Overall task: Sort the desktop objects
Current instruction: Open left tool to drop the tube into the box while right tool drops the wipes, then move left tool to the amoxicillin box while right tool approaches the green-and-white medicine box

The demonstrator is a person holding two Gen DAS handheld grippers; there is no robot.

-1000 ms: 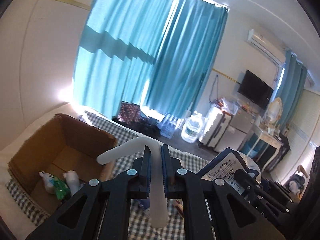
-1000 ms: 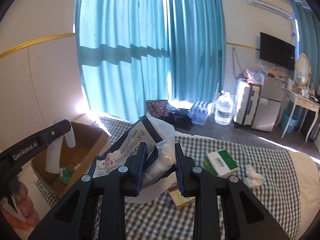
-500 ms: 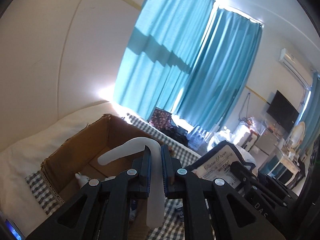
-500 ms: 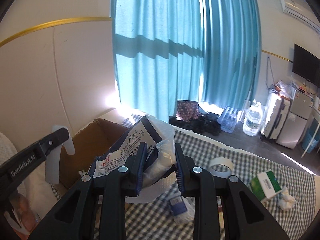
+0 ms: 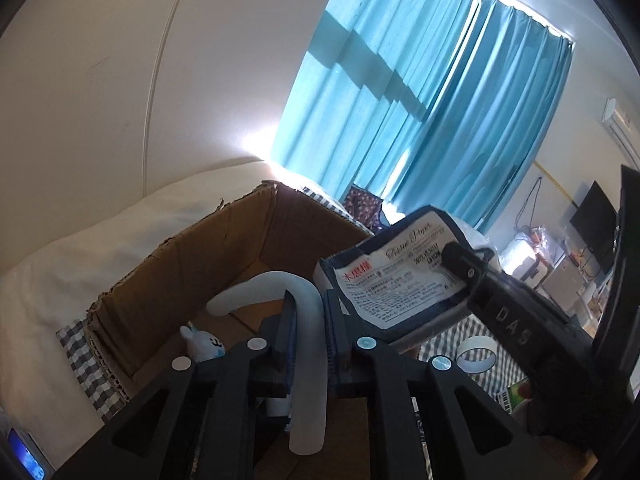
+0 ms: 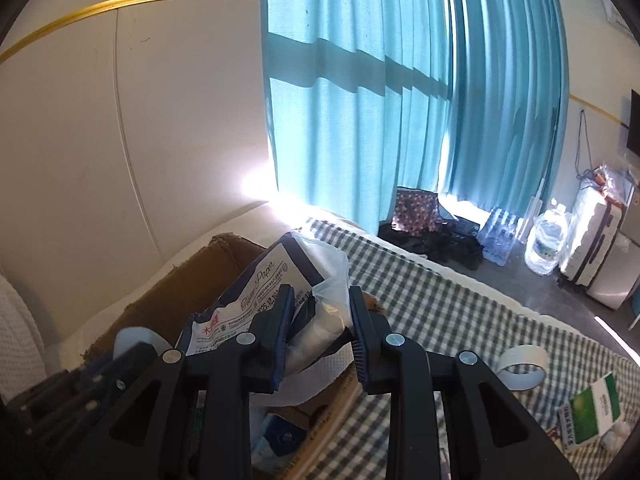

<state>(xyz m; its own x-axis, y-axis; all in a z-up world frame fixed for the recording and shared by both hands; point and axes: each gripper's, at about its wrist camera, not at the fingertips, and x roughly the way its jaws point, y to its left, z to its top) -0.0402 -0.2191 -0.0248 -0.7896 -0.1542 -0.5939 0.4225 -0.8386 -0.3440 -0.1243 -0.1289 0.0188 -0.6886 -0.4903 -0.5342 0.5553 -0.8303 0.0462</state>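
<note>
In the left wrist view, the open brown cardboard box [image 5: 192, 276] fills the lower left, a small white bunny-shaped figure [image 5: 202, 344] inside it. At lower centre the left gripper [image 5: 310, 332] has its jaws opening, with the bent translucent white tube [image 5: 306, 320] between them, above the box. Right of centre, the right gripper [image 6: 318, 320] has its jaws opening around the white-and-navy tissue paper pack [image 6: 256, 300], over the box's edge. A white tape ring [image 6: 522, 366] lies on the checked cloth [image 6: 440, 308] at lower right.
</note>
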